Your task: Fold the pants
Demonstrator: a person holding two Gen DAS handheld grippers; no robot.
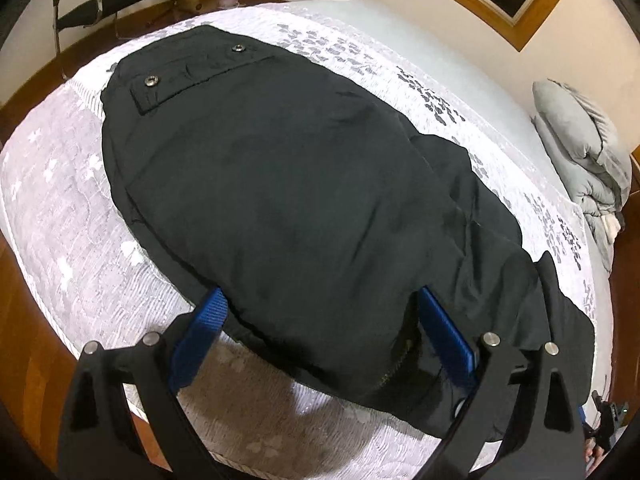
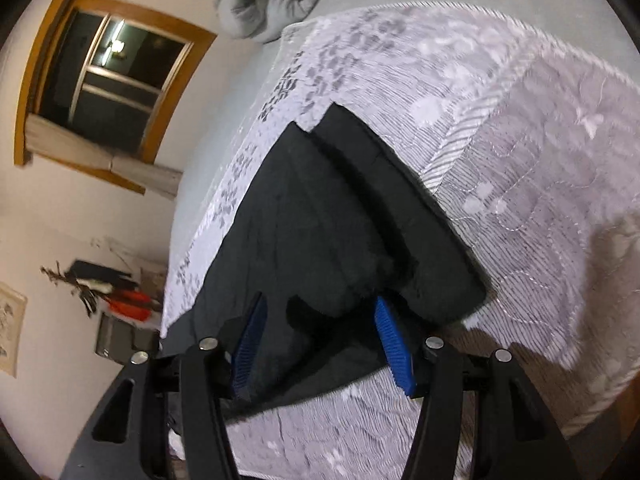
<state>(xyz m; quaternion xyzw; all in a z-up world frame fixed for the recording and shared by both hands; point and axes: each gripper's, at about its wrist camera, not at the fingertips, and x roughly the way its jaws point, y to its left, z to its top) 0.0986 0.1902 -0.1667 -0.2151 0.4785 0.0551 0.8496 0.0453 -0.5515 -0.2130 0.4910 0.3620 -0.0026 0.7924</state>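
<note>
Black pants (image 1: 280, 184) lie flat along the bed (image 1: 68, 216), their snap-button pocket flap (image 1: 192, 76) at the far end. My left gripper (image 1: 324, 312) is at the near edge of the pants. Its blue pads (image 1: 212, 320) stand wide apart, with cloth bulging between them and nothing pinched. In the right wrist view the leg ends of the pants (image 2: 320, 216) lie stacked near the bed's corner. My right gripper (image 2: 320, 302) straddles a raised fold at their near edge, jaws apart. Its right pad (image 2: 394, 344) touches the cloth.
A patterned white quilt (image 2: 520, 140) covers the bed. A rolled grey duvet (image 1: 580, 148) sits at the head end. A black chair (image 1: 104, 0) stands on the wooden floor beyond the far corner. A wood-framed window (image 2: 108, 80) is in the wall behind.
</note>
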